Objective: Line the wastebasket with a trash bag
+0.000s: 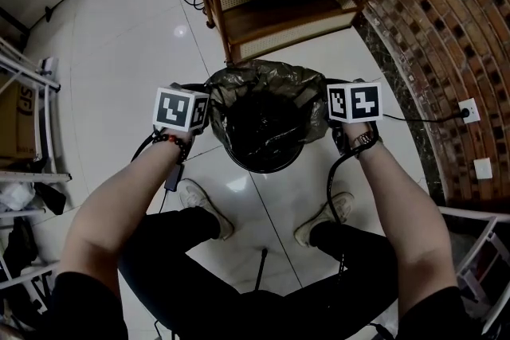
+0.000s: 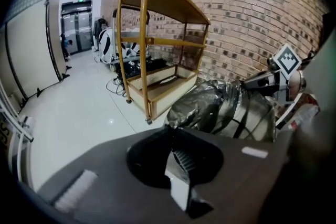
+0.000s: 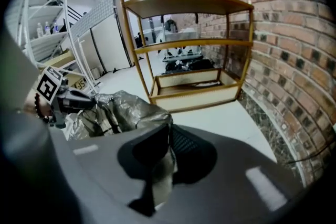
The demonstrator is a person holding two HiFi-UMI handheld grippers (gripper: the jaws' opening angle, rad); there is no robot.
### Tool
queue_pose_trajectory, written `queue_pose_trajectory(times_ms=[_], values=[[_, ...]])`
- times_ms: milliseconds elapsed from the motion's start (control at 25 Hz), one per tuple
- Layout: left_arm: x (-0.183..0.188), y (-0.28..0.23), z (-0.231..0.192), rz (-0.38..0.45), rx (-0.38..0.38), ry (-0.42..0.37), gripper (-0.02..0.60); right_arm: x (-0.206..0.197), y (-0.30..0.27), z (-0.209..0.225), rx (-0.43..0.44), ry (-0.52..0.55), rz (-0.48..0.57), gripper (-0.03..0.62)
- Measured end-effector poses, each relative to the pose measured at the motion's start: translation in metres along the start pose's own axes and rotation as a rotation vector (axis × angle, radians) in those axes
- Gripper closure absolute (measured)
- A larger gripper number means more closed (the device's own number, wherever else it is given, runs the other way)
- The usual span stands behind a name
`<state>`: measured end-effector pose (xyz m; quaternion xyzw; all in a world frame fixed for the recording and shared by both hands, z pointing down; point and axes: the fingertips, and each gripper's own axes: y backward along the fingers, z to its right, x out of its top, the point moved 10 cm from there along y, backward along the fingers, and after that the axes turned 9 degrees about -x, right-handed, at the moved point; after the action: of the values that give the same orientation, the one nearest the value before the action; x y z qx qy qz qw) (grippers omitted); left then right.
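Wastebasket (image 1: pixel 259 165) is mostly hiding under the black trash bag (image 1: pixel 263 87); only its near side is showing. Marker cubes are covering both fingertips in head view. L gripper (image 2: pixel 171 131) fingers are pinching the bag's edge, and R gripper (image 3: pixel 167 134) fingers are pinching the opposite edge. Basket is standing on glossy white tile floor (image 1: pixel 135 36), btwn wooden shelf unit (image 1: pixel 279 8) & person's shoes (image 1: pixel 203 207), w/ brick wall (image 1: pixel 454 20) at right.

Black trousers (image 1: pixel 179 251), white shoes (image 1: pixel 201 205)
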<state>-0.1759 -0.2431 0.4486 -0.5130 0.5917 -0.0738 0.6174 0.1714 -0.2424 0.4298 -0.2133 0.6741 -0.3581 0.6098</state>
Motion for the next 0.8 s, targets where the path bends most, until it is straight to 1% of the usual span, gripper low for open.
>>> queue_pose_trajectory(times_ms=[160,240,280,400,480,560,640,680,720,800], values=[[-0.009,-0.020,-0.007,-0.081,-0.039,0.047,0.575,-0.017,-0.018,-0.004,0.031,-0.022,-0.083,0.572],[-0.013,-0.027,-0.007,-0.126,-0.071,0.069,0.546,-0.025,-0.026,-0.005,0.055,-0.037,-0.120,0.569],[-0.016,-0.030,-0.007,-0.148,-0.088,0.078,0.544,-0.029,-0.029,-0.005,0.072,-0.047,-0.140,0.563],[-0.025,-0.037,-0.007,-0.203,-0.150,0.118,0.537,-0.040,-0.036,-0.005,0.123,-0.070,-0.193,0.547],[-0.032,-0.040,-0.009,-0.237,-0.199,0.167,0.515,-0.046,-0.039,-0.003,0.147,-0.081,-0.223,0.531],[-0.040,-0.043,-0.011,-0.271,-0.246,0.237,0.478,-0.050,-0.040,-0.002,0.172,-0.097,-0.251,0.498],[-0.048,-0.044,-0.014,-0.295,-0.282,0.317,0.437,-0.054,-0.041,-0.002,0.200,-0.114,-0.278,0.449],[-0.052,-0.045,-0.015,-0.300,-0.290,0.347,0.426,-0.056,-0.040,-0.001,0.213,-0.125,-0.288,0.415],[-0.054,-0.044,-0.016,-0.302,-0.293,0.365,0.426,-0.057,-0.038,0.000,0.226,-0.137,-0.296,0.391],[-0.059,-0.043,-0.016,-0.306,-0.293,0.378,0.426,-0.060,-0.033,0.003,0.245,-0.166,-0.305,0.373]])
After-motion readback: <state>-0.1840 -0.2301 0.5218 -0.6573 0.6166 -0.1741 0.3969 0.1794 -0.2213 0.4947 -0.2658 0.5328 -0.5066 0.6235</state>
